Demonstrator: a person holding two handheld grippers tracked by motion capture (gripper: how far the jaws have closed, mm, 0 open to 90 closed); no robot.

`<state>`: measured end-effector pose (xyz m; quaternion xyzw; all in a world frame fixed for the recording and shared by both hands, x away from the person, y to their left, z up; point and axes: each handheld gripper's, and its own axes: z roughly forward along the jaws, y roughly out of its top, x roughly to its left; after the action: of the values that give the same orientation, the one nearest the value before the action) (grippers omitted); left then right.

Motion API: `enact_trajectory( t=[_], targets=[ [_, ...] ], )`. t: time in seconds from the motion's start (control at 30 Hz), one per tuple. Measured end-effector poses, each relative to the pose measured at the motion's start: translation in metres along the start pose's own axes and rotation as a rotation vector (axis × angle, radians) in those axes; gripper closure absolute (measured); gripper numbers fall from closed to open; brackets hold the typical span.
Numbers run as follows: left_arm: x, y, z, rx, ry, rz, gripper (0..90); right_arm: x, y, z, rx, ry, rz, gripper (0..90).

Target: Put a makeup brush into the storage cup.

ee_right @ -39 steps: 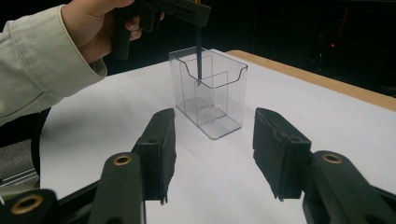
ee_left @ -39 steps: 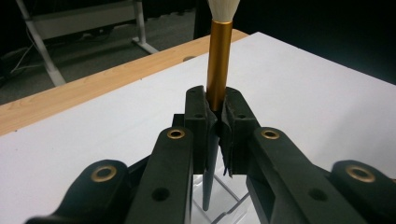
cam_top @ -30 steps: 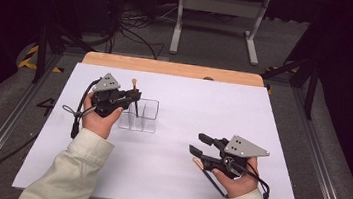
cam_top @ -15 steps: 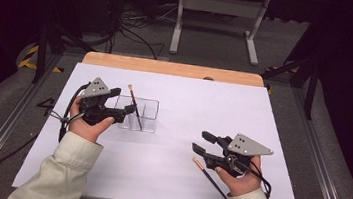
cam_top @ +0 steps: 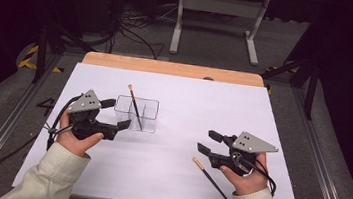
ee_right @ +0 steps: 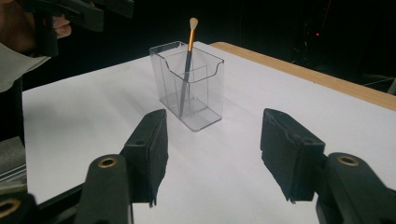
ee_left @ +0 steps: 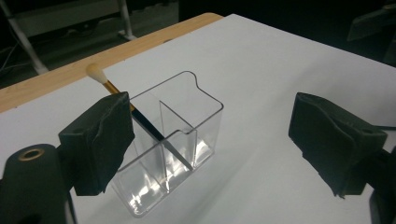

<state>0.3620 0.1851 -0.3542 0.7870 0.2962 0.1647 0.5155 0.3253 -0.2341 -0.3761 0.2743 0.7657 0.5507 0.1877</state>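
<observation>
A clear plastic holder (cam_top: 149, 110) with two compartments stands on the white table. A black-handled brush (cam_top: 133, 103) with a gold ferrule leans inside it, pale tip up. My left gripper (cam_top: 117, 114) sits just left of the holder, apart from it. Its jaws have just been opening and nothing is between them. In the left gripper view the holder (ee_left: 177, 140) and the brush (ee_left: 100, 77) lie close ahead. My right gripper (cam_top: 207, 141) hovers at the right front, its jaws opening a little further with nothing between them. A second brush (cam_top: 210, 178) lies on the table beside it.
The white sheet (cam_top: 190, 96) covers the table, with a wooden edge (cam_top: 173, 69) at the far side. In the right gripper view the holder (ee_right: 189, 88) stands ahead, and the other hand's gripper (ee_right: 70, 11) is at the top left.
The left gripper let go of the brush, which now stands in the holder, and drew back to the left with its jaws wide. The right hand stayed put, its jaws slightly wider.
</observation>
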Motion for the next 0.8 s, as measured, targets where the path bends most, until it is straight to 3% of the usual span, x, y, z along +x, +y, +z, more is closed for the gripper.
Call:
enact_trajectory(
  t=[0.37,0.4,0.6,0.67,0.8],
  targets=[
    [0.0,-0.002,-0.006,0.006,-0.021,0.015,14.2,0.002,0.006,-0.001,0.075,-0.033,-0.018,41.4],
    [-0.001,-0.002,-0.008,0.009,-0.025,0.021,14.0,0.003,0.008,-0.003,0.109,-0.046,-0.015,41.5],
    [0.0,-0.004,-0.011,0.017,-0.027,0.035,12.9,0.004,0.012,-0.005,0.162,-0.076,-0.024,41.7],
    [0.0,-0.005,-0.011,0.018,-0.026,0.036,12.1,0.004,0.014,-0.004,0.204,-0.084,-0.023,41.9],
    [0.002,-0.005,-0.013,0.024,-0.027,0.036,11.0,0.007,0.017,-0.002,0.267,-0.065,-0.053,41.1]
  ],
)
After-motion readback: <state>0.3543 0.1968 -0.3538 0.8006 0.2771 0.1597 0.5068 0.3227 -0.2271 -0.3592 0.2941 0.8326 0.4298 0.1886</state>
